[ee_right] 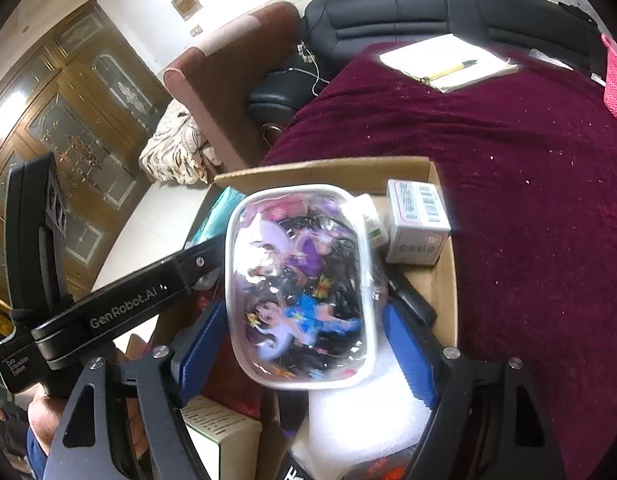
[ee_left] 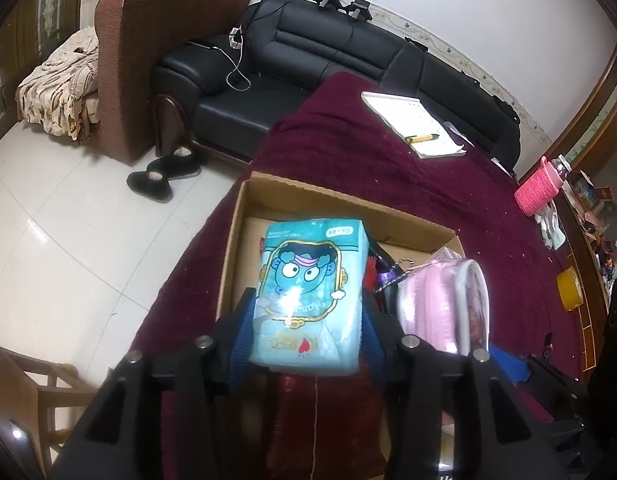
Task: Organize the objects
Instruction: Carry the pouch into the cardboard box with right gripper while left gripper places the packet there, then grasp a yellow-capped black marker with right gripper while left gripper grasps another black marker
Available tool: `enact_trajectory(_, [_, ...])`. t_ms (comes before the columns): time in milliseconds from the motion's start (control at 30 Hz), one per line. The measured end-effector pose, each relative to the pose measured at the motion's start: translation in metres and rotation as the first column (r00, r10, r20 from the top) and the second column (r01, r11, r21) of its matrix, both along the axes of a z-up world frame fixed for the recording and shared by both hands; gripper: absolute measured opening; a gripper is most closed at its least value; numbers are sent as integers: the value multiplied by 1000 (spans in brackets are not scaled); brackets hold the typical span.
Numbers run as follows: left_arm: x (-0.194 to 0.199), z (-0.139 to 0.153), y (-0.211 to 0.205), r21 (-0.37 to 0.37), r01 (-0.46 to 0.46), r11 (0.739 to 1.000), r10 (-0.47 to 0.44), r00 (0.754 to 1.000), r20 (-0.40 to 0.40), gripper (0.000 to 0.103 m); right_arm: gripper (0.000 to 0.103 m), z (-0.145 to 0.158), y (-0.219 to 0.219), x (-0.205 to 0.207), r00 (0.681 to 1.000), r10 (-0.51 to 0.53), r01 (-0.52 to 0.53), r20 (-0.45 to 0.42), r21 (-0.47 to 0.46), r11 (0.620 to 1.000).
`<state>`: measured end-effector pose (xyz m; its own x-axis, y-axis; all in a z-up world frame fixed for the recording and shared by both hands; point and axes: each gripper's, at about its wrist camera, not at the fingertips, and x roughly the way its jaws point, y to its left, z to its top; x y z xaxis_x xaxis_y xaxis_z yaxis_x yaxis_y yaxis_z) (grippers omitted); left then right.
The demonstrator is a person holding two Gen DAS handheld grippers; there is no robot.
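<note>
A teal tissue pack is gripped by the left tongs above the cardboard box; a clear cartoon pouch is clamped by the right tongs over that box.

We see a teal tissue pack with a cartoon face, held upright above the open cardboard box on the maroon cloth. To its right is a pink pouch with a clear, white-rimmed front showing cartoon figures. A small white barcoded carton sits in the box's far right corner.
</note>
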<state>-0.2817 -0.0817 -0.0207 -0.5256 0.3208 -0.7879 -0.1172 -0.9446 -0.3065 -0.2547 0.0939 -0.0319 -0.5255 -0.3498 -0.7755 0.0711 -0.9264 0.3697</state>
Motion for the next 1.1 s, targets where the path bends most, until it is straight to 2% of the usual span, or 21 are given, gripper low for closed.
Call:
enact_trajectory(167, [2,3,5,-15,1,1000,-1,1000,-10,65,88,5,-2,7,1000,-1,1,-5,17,1000])
enact_trajectory(500, [24,23,-1,11,-11,1000,11,999,-51,67,88,29,13,41,999,-1,0,-52,-27,1000])
enact_trajectory(733, [53,44,8,37,21,999,-17,995,-96,70,88,33,19,70,998,4,-7,-58,-51,999])
enact_trajectory(1100, [110,53,47,45,101,994,-95,988,-120,73,88,35,79,121,997,-40,35,-67,-68,997])
